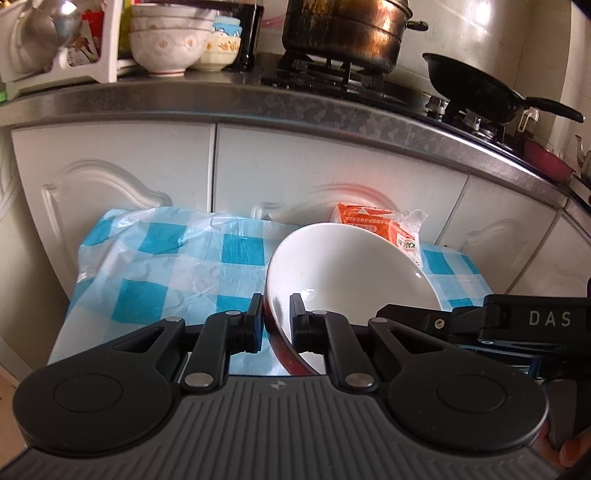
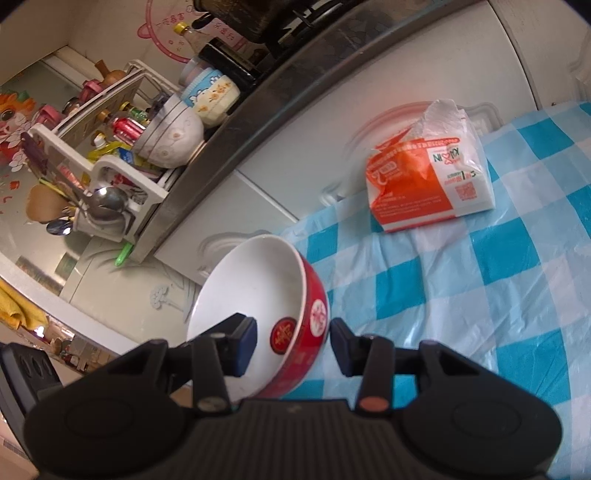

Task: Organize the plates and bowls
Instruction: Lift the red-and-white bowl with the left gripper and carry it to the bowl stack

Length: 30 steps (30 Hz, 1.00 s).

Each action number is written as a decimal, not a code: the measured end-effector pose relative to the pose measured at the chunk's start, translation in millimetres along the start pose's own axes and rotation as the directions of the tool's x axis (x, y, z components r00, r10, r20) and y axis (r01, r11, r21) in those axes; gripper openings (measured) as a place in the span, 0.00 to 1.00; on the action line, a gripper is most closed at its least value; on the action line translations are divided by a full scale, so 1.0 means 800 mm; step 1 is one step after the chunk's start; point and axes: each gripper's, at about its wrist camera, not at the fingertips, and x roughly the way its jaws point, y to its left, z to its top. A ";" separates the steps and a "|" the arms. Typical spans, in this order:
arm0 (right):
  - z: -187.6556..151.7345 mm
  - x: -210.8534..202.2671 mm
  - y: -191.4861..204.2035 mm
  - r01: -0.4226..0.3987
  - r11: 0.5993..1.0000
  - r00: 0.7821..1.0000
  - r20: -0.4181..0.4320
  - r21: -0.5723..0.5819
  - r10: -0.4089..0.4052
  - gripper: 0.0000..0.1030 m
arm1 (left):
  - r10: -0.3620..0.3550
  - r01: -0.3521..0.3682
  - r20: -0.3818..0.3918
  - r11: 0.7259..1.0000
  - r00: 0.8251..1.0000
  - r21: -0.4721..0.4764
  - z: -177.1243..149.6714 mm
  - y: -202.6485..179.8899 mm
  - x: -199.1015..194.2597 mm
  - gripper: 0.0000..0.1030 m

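Note:
In the left wrist view, my left gripper (image 1: 275,310) is shut on the near rim of a bowl (image 1: 351,266), red outside and white inside. The bowl hangs tilted above the blue-checked tablecloth (image 1: 166,266). The right gripper's black body (image 1: 491,321) shows beside that bowl at the right edge. In the right wrist view, my right gripper (image 2: 291,339) is shut on the wall of a red bowl (image 2: 247,288) with round white marks. One finger is inside it and one outside. This bowl is tilted, off the cloth, near the table's left edge.
An orange and white packet (image 2: 428,181) lies on the tablecloth (image 2: 480,295) against the white cupboard doors. On the counter (image 1: 295,107) above stand stacked patterned bowls (image 1: 166,40), a utensil rack (image 2: 99,177), a large pot (image 1: 343,33) and a black pan (image 1: 480,88).

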 end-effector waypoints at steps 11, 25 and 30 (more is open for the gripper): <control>-0.042 -0.047 0.031 -0.028 0.999 1.000 0.013 -0.036 0.028 0.42 | -0.012 0.013 0.054 1.000 0.998 -0.024 -0.032 -0.001 -0.077 0.10; -0.117 -0.103 0.058 -0.059 0.996 0.998 0.018 -0.065 0.060 0.42 | -0.020 0.025 0.085 0.998 0.996 -0.061 -0.092 0.011 -0.160 0.10; -0.149 -0.109 0.063 -0.060 0.996 0.998 0.000 -0.072 0.060 0.42 | -0.001 0.007 0.074 0.997 0.997 -0.081 -0.118 0.018 -0.177 0.10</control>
